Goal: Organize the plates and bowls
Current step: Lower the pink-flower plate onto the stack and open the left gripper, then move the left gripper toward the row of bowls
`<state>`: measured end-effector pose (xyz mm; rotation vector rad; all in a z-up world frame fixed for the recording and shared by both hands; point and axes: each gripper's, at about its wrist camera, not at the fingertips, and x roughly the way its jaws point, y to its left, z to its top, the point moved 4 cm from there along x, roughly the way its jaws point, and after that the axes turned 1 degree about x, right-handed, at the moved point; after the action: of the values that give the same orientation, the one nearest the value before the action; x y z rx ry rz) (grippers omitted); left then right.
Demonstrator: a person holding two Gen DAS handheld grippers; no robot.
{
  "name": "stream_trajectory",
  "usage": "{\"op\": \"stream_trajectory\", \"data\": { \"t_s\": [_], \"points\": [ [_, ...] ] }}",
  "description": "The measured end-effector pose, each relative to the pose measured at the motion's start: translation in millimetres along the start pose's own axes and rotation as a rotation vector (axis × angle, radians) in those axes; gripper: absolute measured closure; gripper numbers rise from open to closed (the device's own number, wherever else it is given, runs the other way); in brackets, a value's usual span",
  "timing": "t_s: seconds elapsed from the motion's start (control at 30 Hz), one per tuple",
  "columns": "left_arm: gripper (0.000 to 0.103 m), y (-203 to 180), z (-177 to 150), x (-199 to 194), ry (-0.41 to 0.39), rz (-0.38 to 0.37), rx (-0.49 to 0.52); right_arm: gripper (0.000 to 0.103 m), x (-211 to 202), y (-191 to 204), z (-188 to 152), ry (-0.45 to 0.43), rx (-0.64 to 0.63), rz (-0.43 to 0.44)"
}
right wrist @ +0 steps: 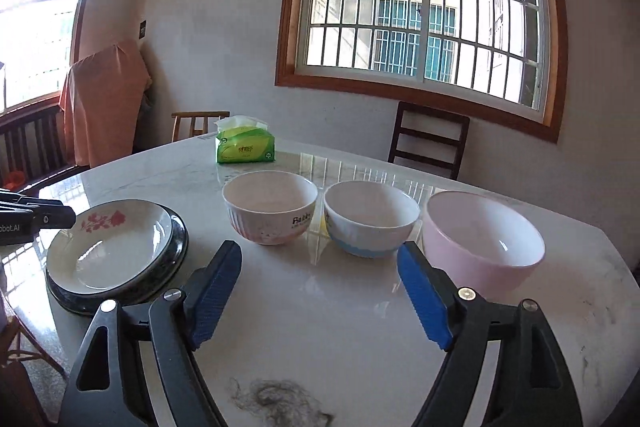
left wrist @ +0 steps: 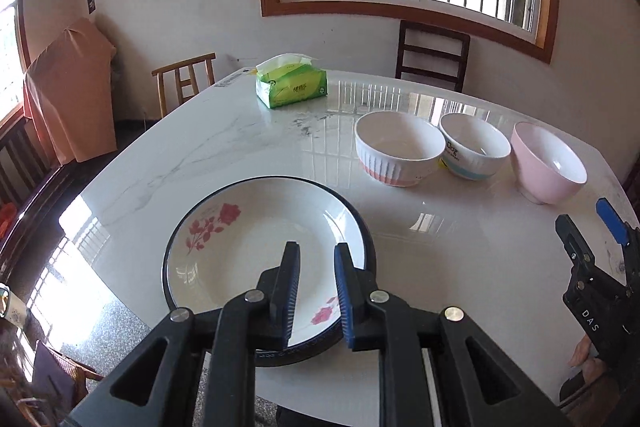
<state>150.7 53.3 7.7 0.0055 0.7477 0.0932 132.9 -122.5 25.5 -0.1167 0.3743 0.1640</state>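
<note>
— On the left of the surface (right wrist: 320, 327), the flowered plate (left wrist: 256, 247) sits on a dark one; the left gripper (left wrist: 316, 291) hovers above, narrowly apart, empty.

— And the three bowls (right wrist: 370, 217) to the right?

— Side by side. The right gripper (right wrist: 320, 291) is wide apart; nest them gently, I think.

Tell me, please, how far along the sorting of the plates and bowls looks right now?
Done: the rose plate sits nested on a dark-rimmed plate. In hand: nothing; the left gripper hovers over that stack, jaws slightly apart, and the right gripper is wide open before the bowls. Left: the ribbed bowl, blue-banded bowl and pink bowl stand in a row on the table, unstacked.
</note>
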Motion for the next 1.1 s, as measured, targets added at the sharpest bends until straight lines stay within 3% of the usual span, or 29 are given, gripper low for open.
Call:
{"op": "stream_trajectory", "data": {
  "t_s": [0.1,0.47,0.67,0.83,0.93,1.1],
  "points": [
    [0.085,-28,3,0,-0.013,-0.009,0.05,0.019,-9,-34,-14,-0.012,0.011,-0.103],
    [0.085,-116,24,-12,-0.155,-0.104,0.117,0.019,-56,-146,-25,-0.162,0.254,-0.286],
    [0.085,-145,32,-2,-0.164,-0.157,0.101,0.014,-60,-158,-29,-0.154,0.284,-0.334],
    [0.085,-166,32,12,-0.13,-0.121,0.164,0.003,-59,-149,-28,-0.141,0.223,-0.413],
    [0.085,-173,31,18,-0.118,-0.119,0.173,0.002,-62,-153,-30,-0.138,0.234,-0.456],
    [0.071,-185,31,28,-0.088,-0.131,0.188,0.001,-69,-163,-33,-0.132,0.262,-0.572]
  ]
}}
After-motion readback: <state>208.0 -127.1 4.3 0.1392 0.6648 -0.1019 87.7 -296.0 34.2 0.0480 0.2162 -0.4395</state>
